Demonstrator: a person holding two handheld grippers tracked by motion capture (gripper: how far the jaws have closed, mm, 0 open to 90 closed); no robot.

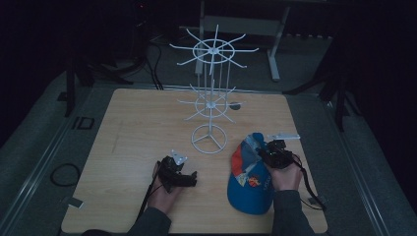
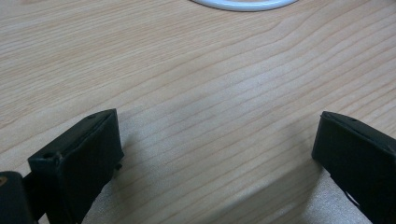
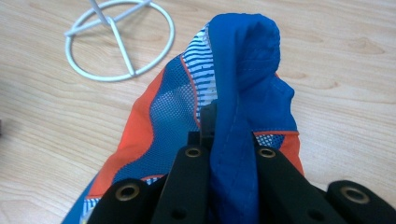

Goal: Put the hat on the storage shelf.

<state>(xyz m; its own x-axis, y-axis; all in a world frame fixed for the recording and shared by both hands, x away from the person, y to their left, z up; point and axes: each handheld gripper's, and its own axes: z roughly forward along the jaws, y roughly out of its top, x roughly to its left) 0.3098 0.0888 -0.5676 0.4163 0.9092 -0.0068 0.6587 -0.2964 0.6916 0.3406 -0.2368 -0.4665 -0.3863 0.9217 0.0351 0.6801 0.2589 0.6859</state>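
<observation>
A blue and orange cap lies on the wooden table at the front right, brim toward the person. My right gripper is shut on the cap's rear fabric; in the right gripper view a blue fold of the cap is pinched between the black jaws. A white wire display stand with radial hooks rises at the table's middle, its ring base just left of the cap. My left gripper rests low on the table left of the cap, open, with bare wood between its fingers.
A small dark disc lies near the stand's lower hooks. Cables trail from both grippers off the front edge. Dark tripod legs and a white frame stand beyond the table's far edge.
</observation>
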